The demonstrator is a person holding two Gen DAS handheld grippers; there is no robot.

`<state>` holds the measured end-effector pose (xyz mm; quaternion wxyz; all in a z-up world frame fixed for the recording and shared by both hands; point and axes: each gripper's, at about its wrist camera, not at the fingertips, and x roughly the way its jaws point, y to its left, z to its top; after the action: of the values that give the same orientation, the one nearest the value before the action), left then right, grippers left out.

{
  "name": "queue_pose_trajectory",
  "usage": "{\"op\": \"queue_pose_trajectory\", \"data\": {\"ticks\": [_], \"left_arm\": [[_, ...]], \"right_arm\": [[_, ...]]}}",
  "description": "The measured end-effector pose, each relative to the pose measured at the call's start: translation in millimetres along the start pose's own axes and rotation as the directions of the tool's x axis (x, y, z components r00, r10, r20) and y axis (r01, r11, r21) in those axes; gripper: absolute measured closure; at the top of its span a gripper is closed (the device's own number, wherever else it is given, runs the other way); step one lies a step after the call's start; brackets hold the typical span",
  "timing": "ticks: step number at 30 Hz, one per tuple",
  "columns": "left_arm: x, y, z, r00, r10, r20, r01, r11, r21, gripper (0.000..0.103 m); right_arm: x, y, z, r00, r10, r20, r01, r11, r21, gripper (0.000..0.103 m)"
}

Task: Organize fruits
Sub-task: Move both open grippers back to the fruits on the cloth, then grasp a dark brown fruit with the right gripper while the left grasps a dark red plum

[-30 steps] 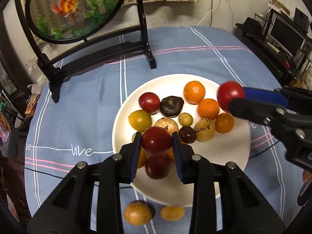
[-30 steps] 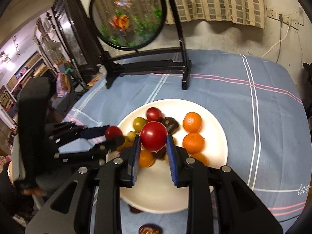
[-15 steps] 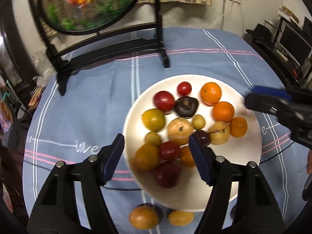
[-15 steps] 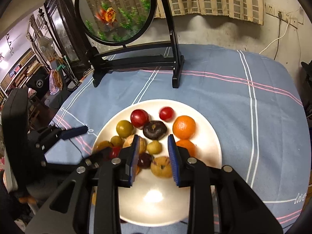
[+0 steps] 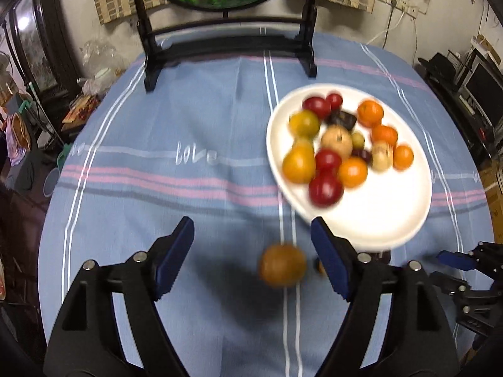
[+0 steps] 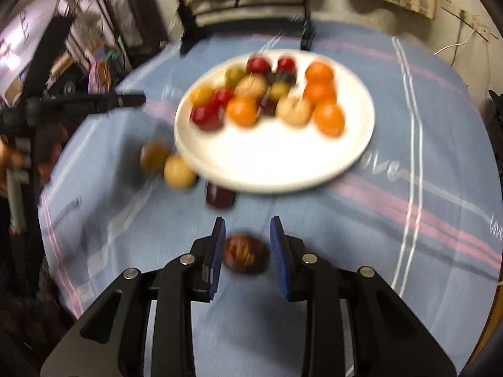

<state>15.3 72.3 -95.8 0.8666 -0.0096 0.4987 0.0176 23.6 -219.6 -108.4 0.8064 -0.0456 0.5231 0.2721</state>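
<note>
A white plate (image 5: 377,220) holds several red, orange and yellow fruits; it also shows in the right wrist view (image 6: 283,163). My left gripper (image 5: 251,257) is open, with a brownish-yellow fruit (image 5: 282,265) on the cloth between its fingers, untouched. My right gripper (image 6: 248,251) is open around a dark brown fruit (image 6: 246,253) on the cloth, with gaps on both sides. A brownish-yellow fruit (image 6: 154,156), a pale yellow fruit (image 6: 179,172) and a dark red fruit (image 6: 220,195) lie by the plate's near edge. Both views are blurred.
A black stand (image 5: 226,44) with a round fish picture stands at the table's far side. The blue striped tablecloth (image 5: 157,144) covers the round table. Furniture and clutter surround the table. The right gripper shows low at right in the left view (image 5: 462,270).
Both grippers let go of their red fruits onto the plate, opened, and pulled back and down from the plate toward loose fruits on the cloth.
</note>
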Motion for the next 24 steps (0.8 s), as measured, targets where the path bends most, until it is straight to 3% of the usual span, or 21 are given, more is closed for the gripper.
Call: {"op": "queue_pose_trajectory", "data": {"ticks": [6, 8, 9, 10, 11, 13, 16, 20, 24], "left_arm": [[-5.7, -5.8, -28.2, 0.999, -0.016, -0.036, 0.016, 1.0, 0.011, 0.025], [-10.2, -10.2, -32.3, 0.999, -0.027, -0.033, 0.028, 1.0, 0.011, 0.025], [-12.1, -13.2, -34.1, 0.999, -0.036, -0.033, 0.037, 0.999, 0.014, 0.025], [-13.6, -16.6, -34.9, 0.999, -0.042, -0.032, 0.043, 0.999, 0.018, 0.025], [-15.5, -21.1, -35.5, 0.998, -0.047, -0.03, 0.048, 0.999, 0.025, 0.025], [-17.1, -29.9, -37.1, 0.998, -0.057, -0.032, 0.059, 0.998, 0.034, 0.024], [-16.9, -45.6, -41.2, 0.996, -0.081, -0.047, 0.083, 0.995, 0.06, 0.024], [-15.6, -75.5, -52.1, 0.992, -0.105, -0.065, 0.112, 0.987, 0.115, 0.024], [-7.1, -107.5, -59.7, 0.988, -0.136, -0.07, 0.145, 0.981, 0.132, 0.025]], "right_arm": [[19.5, 5.8, -10.1, 0.998, -0.03, -0.05, 0.029, 1.0, -0.003, 0.073], [23.1, 7.8, -10.9, 0.998, -0.04, -0.05, 0.039, 0.999, -0.013, 0.069], [25.3, 9.1, -11.2, 0.998, -0.046, -0.052, 0.044, 0.999, -0.025, 0.062], [27.9, 9.6, -10.6, 0.997, -0.055, -0.057, 0.053, 0.998, -0.03, 0.039], [29.1, 10.9, -10.6, 0.995, -0.085, -0.053, 0.083, 0.996, -0.036, 0.033], [30.2, 14.2, -11.7, 0.995, -0.097, -0.026, 0.095, 0.994, -0.059, 0.033], [37.0, 17.7, -10.3, 0.994, -0.099, -0.042, 0.095, 0.991, -0.091, 0.06], [26.8, 13.3, -15.4, 0.996, -0.069, -0.049, 0.064, 0.994, -0.088, 0.06], [2.7, -7.1, -22.5, 0.999, -0.04, -0.016, 0.04, 0.999, -0.007, 0.06]]}}
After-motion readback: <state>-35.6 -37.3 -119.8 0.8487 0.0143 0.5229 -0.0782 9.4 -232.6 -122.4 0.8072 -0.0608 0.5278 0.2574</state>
